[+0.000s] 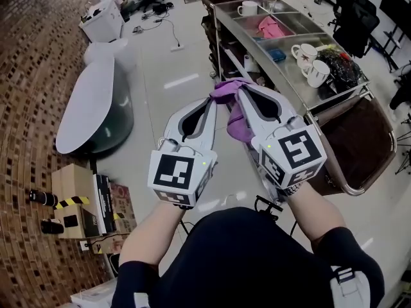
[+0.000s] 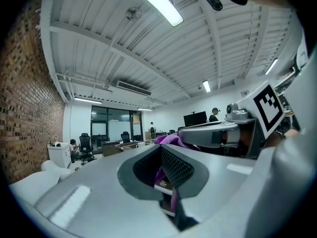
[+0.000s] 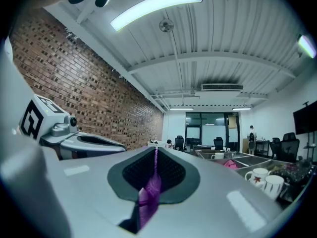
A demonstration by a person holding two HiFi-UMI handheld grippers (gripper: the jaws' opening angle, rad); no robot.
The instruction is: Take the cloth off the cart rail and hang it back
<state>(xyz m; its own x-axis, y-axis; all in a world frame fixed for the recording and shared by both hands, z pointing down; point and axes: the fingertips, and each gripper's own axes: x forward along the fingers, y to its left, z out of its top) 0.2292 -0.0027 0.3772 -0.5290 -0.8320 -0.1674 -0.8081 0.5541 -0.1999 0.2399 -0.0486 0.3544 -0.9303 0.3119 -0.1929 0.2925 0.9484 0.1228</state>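
Note:
A purple cloth is bunched between my two grippers and hangs down in the air beside the steel cart. My left gripper is shut on its upper left edge. My right gripper is shut on its top right. In the left gripper view the cloth pokes out past the closed left gripper, with the right gripper's body close beside it. In the right gripper view a strip of cloth is pinched in my right gripper. The cart's rail is hidden behind the grippers and cloth.
The cart top holds white mugs, a pink cloth in a tray and a dark bundle. A brown bag hangs at its near end. A white oval table and boxes stand on the left.

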